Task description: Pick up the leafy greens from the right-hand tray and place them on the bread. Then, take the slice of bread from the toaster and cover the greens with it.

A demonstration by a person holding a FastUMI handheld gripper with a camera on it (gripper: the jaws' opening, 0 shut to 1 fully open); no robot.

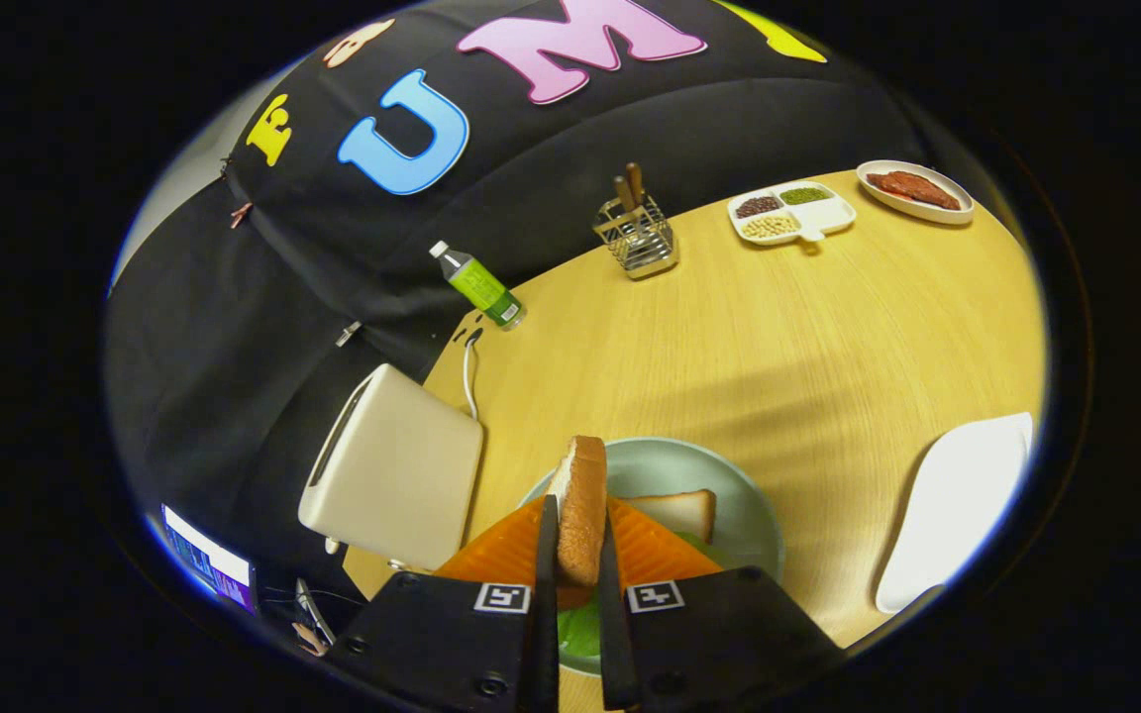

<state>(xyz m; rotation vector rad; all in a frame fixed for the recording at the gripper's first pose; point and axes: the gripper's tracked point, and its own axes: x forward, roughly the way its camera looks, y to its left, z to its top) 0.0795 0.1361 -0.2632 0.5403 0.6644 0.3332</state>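
My gripper is shut on a slice of bread, held on edge between the two fingers with its brown crust up. It hangs over a pale green plate. On that plate lies another slice of bread, and leafy greens show on it just under the fingers, partly hidden by them. The cream toaster stands to the left of the plate, its slot facing up and left.
A white tray lies to the right of the plate. Further back on the wooden table are a green bottle, a wire utensil holder, a divided dish of beans and a dish of meat.
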